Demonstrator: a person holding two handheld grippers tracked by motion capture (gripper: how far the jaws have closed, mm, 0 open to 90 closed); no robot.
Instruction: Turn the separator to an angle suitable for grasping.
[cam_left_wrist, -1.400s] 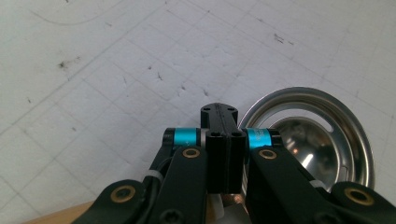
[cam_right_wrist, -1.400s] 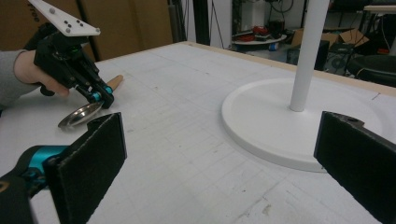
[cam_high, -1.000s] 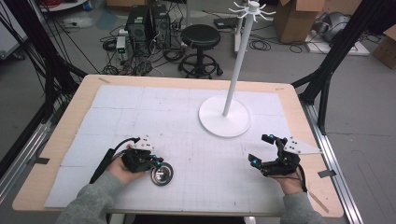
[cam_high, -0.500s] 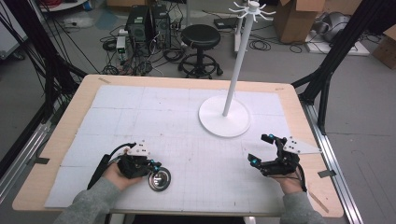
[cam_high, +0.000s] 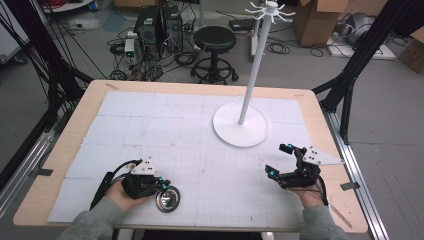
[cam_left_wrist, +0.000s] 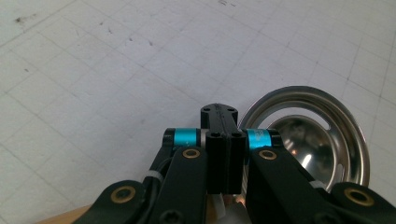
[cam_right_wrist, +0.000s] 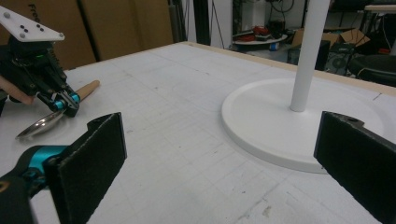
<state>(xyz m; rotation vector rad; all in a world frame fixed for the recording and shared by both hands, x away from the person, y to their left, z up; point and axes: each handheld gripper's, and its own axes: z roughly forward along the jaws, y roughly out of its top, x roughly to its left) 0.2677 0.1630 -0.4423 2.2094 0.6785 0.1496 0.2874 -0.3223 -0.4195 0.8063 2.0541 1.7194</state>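
While the left gripper (cam_high: 161, 185) stays clenched on the steel ladle (cam_high: 168, 199) | right gripper (cam_high: 281, 159) released | lift level — approach the white stand (cam_high: 240, 125) slowly.

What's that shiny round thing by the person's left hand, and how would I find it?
Start at the tall white stand on the table, then look toward the near left corner. There the left gripper, jaws shut, meets a small metal strainer. It is the one shiny, bowl-shaped item on the white gridded mat.
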